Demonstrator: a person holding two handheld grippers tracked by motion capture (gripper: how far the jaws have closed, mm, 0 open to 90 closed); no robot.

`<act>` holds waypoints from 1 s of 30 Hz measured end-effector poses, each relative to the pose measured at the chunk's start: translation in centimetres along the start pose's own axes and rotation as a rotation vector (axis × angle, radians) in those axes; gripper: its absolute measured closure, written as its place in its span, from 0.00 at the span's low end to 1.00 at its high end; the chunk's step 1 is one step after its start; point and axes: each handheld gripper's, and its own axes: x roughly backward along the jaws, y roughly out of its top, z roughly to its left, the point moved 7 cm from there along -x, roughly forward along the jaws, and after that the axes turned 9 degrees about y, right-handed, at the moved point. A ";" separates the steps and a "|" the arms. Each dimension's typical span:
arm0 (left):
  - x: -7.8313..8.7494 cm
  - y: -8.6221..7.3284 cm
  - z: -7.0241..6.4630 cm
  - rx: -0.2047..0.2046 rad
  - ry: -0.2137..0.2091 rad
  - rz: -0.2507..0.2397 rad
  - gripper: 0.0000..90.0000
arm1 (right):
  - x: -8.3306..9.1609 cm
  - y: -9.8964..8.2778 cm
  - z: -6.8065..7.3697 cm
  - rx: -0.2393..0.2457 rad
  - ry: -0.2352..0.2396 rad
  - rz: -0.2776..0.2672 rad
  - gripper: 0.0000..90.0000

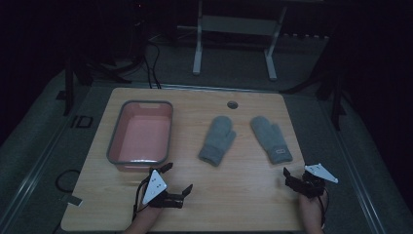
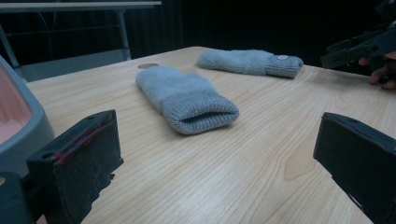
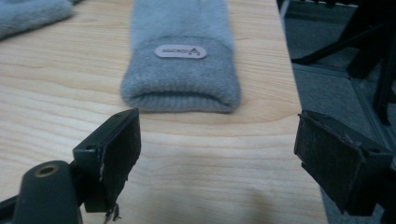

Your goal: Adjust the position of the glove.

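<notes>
Dark room and grey floor surround your pale wooden table (image 1: 243,195), where two grey mittens (image 1: 217,140) (image 1: 271,138) lie apart right of the pink basin (image 1: 141,134), while your left gripper (image 1: 176,178) and right gripper (image 1: 292,176) rest near you, jaws spread, empty.

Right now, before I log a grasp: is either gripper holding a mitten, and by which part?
Nothing is held. The left gripper and right gripper stand open above bare table, short of both mittens' cuffs.
</notes>
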 end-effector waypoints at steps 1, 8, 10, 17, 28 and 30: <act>0.0 0.0 0.0 0.001 0.000 0.000 0.01 | 0.0 0.0 0.1 0.003 0.016 0.002 0.15; 0.0 0.0 0.0 -0.002 -0.004 -0.001 0.01 | 0.1 0.5 0.4 0.023 0.043 0.014 0.15; 0.0 0.0 0.0 -0.003 -0.004 -0.002 0.01 | 0.2 0.7 0.4 0.021 0.039 0.015 0.15; 0.0 0.0 -0.1 -0.002 -0.007 -0.003 0.01 | 0.4 3.2 0.4 0.002 0.069 0.021 0.15; 0.0 0.0 0.0 0.001 -0.010 -0.001 0.01 | -1.5 7.7 1.8 0.045 0.187 0.015 0.16; 0.0 0.0 0.0 0.002 -0.010 -0.001 0.01 | -2.2 8.9 2.3 0.053 0.199 0.019 0.16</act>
